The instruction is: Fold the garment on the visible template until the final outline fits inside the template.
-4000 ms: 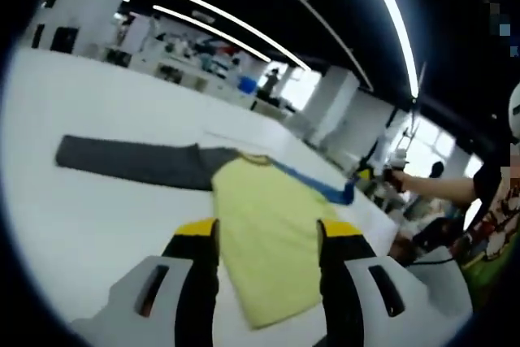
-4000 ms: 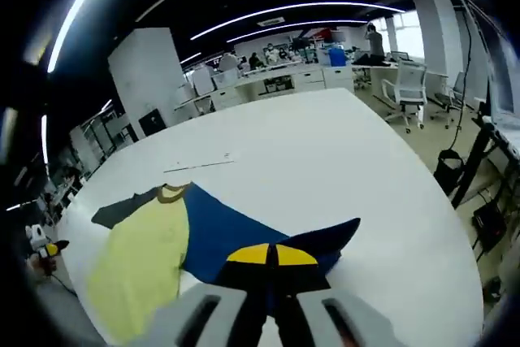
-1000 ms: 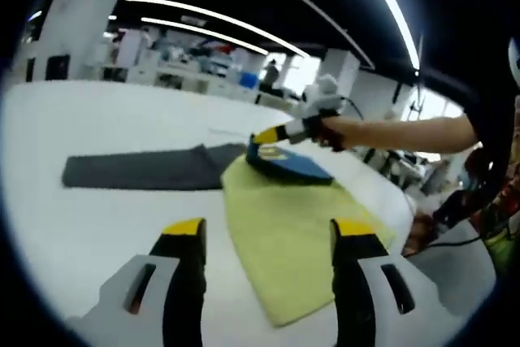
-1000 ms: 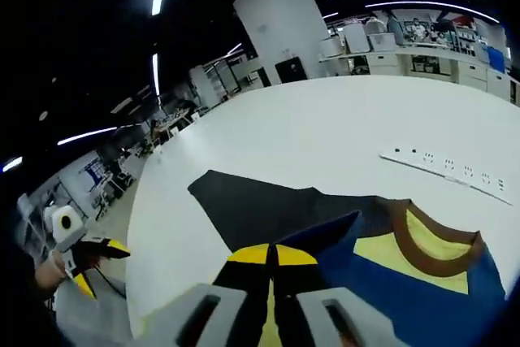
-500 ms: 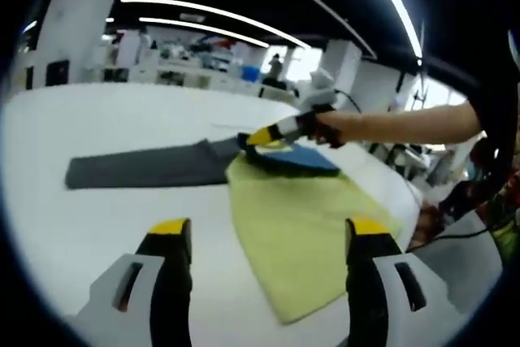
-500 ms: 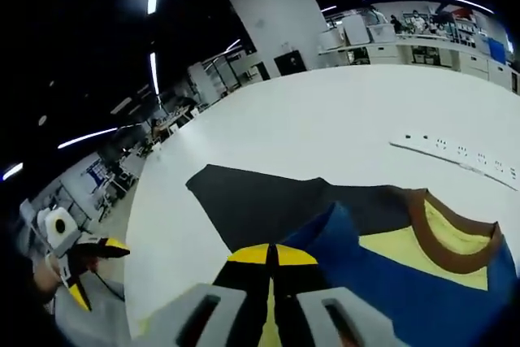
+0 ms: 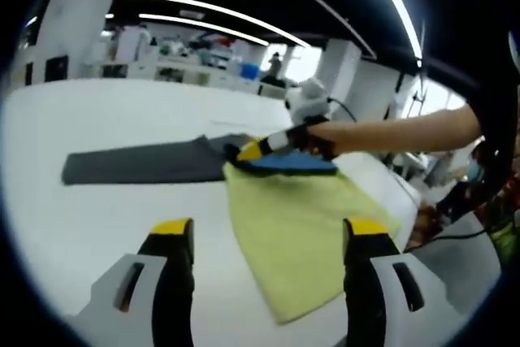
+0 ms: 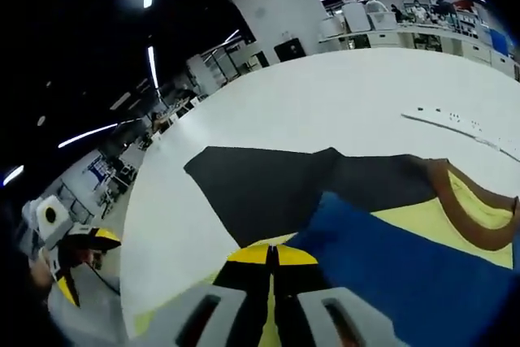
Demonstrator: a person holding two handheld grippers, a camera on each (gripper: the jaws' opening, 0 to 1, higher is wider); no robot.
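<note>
The right gripper (image 8: 273,259) is clamped on the blue sleeve (image 8: 422,270) of the yellow cotton raglan shirt (image 7: 296,229) on the white table (image 7: 73,217), left gripper (image 7: 264,237) gaping near its hem, so I'd lay that sleeve flat across the chest, no bunching.

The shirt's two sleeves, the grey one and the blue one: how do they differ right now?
The grey sleeve lies stretched out flat on the white table, untouched; the blue sleeve is folded across the yellow body. The right tongs are shut on the blue sleeve, while the left tongs stand open, holding nothing. Both sleeves join the same shirt at its brown collar.
</note>
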